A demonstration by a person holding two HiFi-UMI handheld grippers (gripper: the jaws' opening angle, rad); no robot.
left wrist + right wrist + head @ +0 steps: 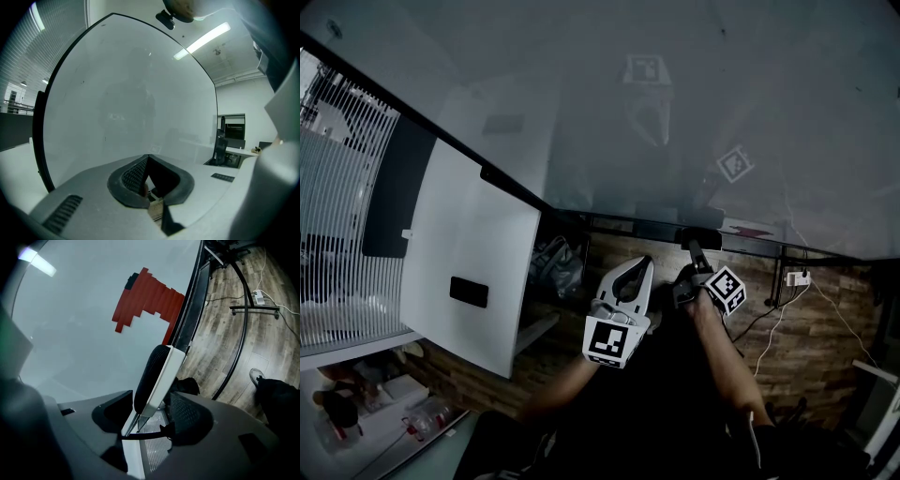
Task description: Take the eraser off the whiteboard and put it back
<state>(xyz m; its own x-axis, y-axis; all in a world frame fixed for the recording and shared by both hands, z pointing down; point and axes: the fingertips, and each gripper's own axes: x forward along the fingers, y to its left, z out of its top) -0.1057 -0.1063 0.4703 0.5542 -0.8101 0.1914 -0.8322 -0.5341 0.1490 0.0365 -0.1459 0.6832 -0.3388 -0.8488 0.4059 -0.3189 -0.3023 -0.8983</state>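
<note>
The whiteboard [675, 112] fills the top of the head view, and a red scribbled patch [150, 301] sits near its lower edge. A black-felt, white-backed eraser [157, 376] stands on end against the board between the jaws of my right gripper [152, 397]. A thin gap shows beside the eraser, so the pads do not press on it. In the head view the right gripper [692, 249] reaches up to the board's bottom ledge [628, 225], where the eraser [703, 238] shows as a dark block. My left gripper [645, 264] hangs just left of it, its fingertips meeting on nothing [148, 157].
A white panel [469, 272] with a black handle leans at the left. The board's black stand frame [243, 333] runs over wooden floor, with a power strip [258, 295] and cables behind it. A shoe [257, 377] is close by. A desk chair [220, 147] stands beyond the board.
</note>
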